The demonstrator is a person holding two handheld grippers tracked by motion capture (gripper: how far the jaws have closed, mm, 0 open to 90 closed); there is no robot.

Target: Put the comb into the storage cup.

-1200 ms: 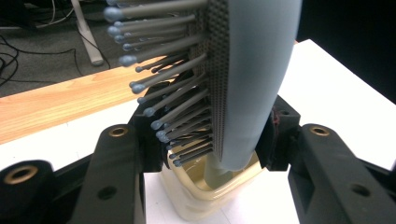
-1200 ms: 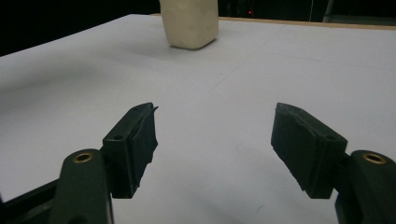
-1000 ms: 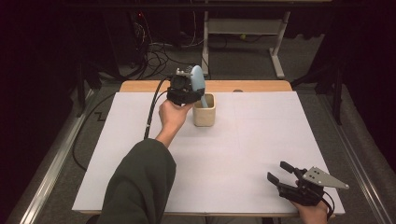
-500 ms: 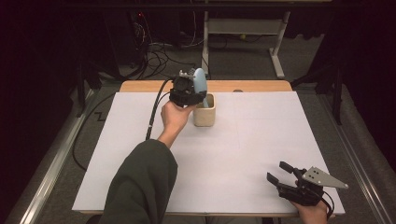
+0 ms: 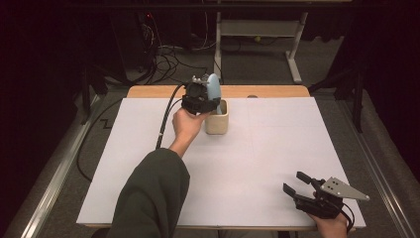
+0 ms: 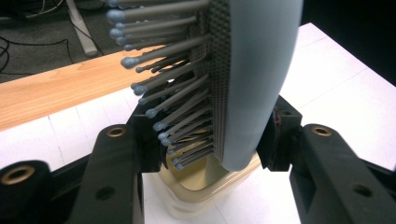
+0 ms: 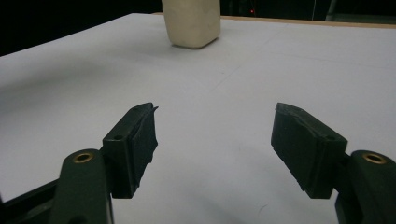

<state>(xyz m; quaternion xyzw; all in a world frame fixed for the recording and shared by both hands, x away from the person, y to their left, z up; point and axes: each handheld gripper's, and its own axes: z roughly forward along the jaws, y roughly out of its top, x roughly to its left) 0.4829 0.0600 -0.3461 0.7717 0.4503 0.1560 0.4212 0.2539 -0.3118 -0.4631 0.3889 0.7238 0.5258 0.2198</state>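
A light blue hairbrush (image 5: 213, 87) (image 6: 252, 74) with grey bristles stands upright in my left gripper (image 5: 204, 102) (image 6: 212, 144), whose jaws are shut on its lower part. Its bottom end hangs just over the mouth of a cream cup (image 5: 217, 118) (image 6: 210, 184) near the table's far edge. My right gripper (image 5: 296, 187) (image 7: 215, 149) rests open near the front right corner, nothing between its jaws. From the right gripper view the cup (image 7: 191, 21) stands far ahead.
White paper covers the table (image 5: 277, 144), and a strip of bare wood (image 5: 267, 91) shows along the far edge. Cables (image 5: 168, 54) and a desk frame (image 5: 257, 29) lie on the floor beyond. My left gripper's cable (image 5: 166, 116) trails over the table's left part.
My left gripper has carried the brush slightly right and back, so that it now sits over the cup's mouth. The right gripper has stayed still.
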